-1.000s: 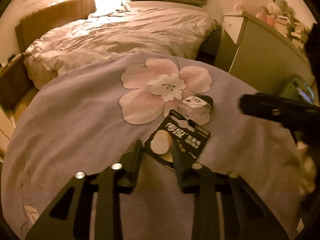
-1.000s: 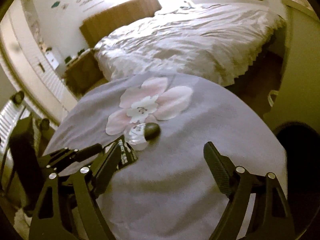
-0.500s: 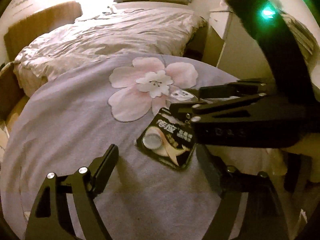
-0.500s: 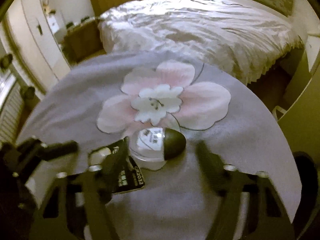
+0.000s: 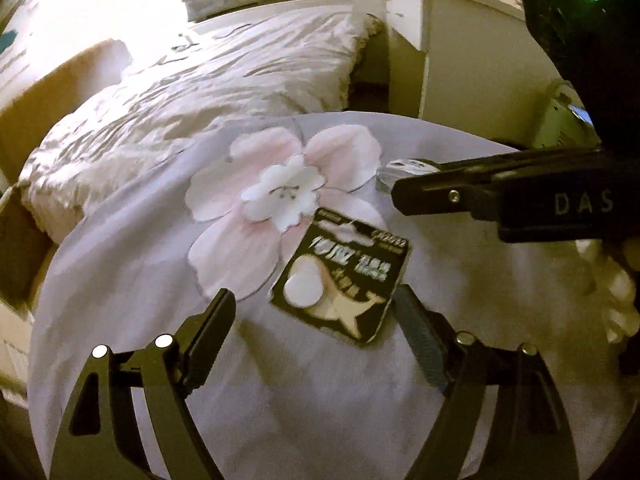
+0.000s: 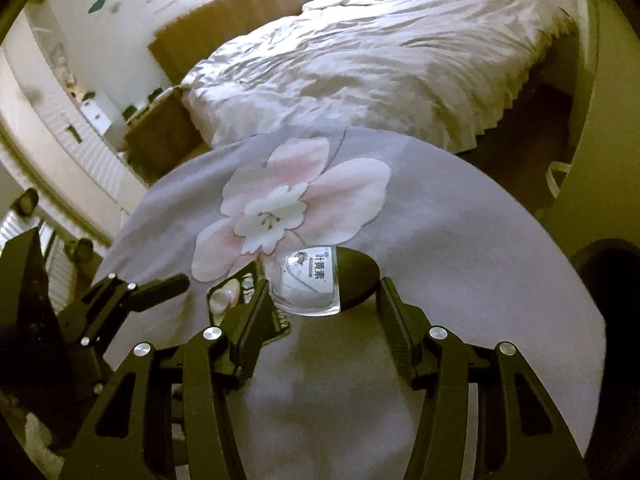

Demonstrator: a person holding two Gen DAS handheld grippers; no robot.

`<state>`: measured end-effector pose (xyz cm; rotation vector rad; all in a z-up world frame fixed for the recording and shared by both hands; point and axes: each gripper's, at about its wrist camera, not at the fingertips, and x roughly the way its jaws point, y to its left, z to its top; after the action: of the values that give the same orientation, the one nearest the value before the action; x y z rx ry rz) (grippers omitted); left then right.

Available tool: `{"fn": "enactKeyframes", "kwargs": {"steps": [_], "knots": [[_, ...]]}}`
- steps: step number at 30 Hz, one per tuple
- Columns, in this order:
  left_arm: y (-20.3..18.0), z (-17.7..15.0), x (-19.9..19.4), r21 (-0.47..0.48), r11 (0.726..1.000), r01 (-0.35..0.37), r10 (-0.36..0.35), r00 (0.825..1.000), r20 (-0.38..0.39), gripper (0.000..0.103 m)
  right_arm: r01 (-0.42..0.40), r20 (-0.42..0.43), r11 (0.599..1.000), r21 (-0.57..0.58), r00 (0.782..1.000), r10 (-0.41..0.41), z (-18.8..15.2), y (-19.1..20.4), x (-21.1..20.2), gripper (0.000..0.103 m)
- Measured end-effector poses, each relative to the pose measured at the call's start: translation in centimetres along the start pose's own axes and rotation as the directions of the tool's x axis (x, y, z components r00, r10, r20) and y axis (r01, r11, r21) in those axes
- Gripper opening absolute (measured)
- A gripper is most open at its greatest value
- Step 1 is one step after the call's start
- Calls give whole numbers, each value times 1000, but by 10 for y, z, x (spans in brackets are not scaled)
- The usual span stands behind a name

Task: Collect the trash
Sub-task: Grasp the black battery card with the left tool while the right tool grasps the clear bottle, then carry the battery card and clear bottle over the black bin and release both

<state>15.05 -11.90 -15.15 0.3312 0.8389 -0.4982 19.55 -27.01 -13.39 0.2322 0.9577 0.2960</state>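
Observation:
A black battery card (image 5: 344,276) lies flat on the purple flower cloth (image 5: 140,280). My left gripper (image 5: 316,312) stands open just short of the card, one finger on each side, not touching it. A small clear bottle (image 6: 308,280) with a dark cap lies on its side beyond the card. My right gripper (image 6: 322,300) is half closed and straddles the bottle end to end, the left pad at its base and a thin gap at the cap. In the left wrist view the right gripper (image 5: 416,180) reaches in from the right and hides most of the bottle (image 5: 404,166).
The round table's cloth drops off at the far edge. Beyond it stands a bed (image 5: 200,92) with a crumpled quilt. A white cabinet (image 5: 460,60) is at the back right. A dark round object (image 6: 608,276) sits low beside the table on the right.
The left gripper has opened and let go of the battery card, which now lies on the cloth. The right gripper has narrowed and come forward around the bottle.

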Motion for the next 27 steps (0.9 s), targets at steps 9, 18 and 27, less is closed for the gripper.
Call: {"fn": "enactKeyframes", "kwargs": {"steps": [9,18,27], "knots": [[-7,10,7,31,995,96,-96,995,-1,63,-8,39,997,83,999,5,-7,-19,-17,54],[-14,4,-8,14,994,112,-112,993,39,26,-44,72,995,86,997,38,-18,-16,-35,54],[44,1,-21,-269,951,149,-115,984,139,19,-53,99,992,112,994,42,-32,-25,-56,54]]}}
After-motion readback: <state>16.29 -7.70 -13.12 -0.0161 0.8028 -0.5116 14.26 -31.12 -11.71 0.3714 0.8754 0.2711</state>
